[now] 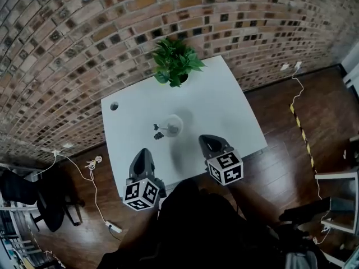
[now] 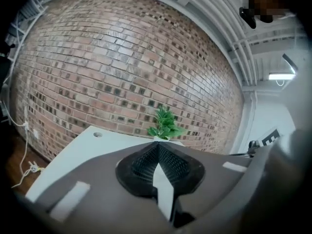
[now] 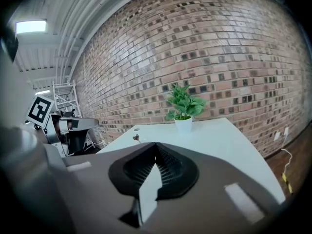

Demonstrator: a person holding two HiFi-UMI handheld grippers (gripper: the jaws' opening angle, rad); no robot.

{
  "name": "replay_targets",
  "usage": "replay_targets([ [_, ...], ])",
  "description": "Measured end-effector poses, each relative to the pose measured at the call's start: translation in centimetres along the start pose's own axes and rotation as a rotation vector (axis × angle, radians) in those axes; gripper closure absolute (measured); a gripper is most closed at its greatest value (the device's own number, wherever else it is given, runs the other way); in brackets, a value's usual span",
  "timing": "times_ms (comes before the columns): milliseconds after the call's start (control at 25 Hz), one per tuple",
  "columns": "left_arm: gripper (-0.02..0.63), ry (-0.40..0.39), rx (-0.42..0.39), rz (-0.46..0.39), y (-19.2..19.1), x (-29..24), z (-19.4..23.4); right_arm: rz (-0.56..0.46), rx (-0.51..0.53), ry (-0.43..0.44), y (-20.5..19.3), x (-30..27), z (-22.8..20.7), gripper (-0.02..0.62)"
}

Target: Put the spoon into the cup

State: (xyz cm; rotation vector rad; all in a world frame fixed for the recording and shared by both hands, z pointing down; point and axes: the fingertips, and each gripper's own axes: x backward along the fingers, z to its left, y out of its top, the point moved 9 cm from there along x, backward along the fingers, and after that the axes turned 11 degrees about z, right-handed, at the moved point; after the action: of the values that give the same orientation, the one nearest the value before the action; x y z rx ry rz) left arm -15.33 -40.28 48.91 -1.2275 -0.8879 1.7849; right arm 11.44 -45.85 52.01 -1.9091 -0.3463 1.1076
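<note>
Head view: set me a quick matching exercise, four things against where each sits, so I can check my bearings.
Things:
1 potted plant
2 cup
3 left gripper
4 round hole

Places:
A middle of the table
B over the table's near edge, jaws shut
C table's far edge
D table's far left corner

Pairs: 1-C, 2-A, 3-B, 4-D

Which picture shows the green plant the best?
The right gripper view: the plant stands clear, leaves and white pot seen from the side. The head view shows mostly leaves, from above. The left gripper view shows it smaller, pot nearly hidden.
</note>
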Motion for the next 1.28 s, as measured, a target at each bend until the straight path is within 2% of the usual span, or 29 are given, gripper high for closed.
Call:
replay_targets([
  [360,0.601,0.010,0.001,-0.021,-2.3,7.0,-1.9,-0.022,-0.005,0.038,-2.8,4.4,1.6,0.588],
  [600,0.601,-0.008,-0.035,-0.054,-1.7,10.6,-3.2,-0.044,0.004,0.054,-3.7,6.9,3.3,0.588],
  [800,0.601,-0.043,-0.065,-0.090,-1.6,13.3,-3.5,-0.088,0.016,0.043,-3.9,8.7,5.3,0.588],
  [1080,0.601,-0.077,-0.102,-0.075,-2.9,18.2,-2.9,-0.087,-0.015,0.012,-5.8,11.2,9.1,0.588],
  [1160,0.601,-0.082,-0.136,-0.068,-2.9,20.3,-2.5,-0.086,-0.022,0.000,-6.4,11.9,10.6,0.588],
  [1280,0.601,-0.105,-0.274,-0.075,-3.5,23.4,-1.9,-0.081,-0.026,-0.014,-7.6,12.7,13.6,0.588],
])
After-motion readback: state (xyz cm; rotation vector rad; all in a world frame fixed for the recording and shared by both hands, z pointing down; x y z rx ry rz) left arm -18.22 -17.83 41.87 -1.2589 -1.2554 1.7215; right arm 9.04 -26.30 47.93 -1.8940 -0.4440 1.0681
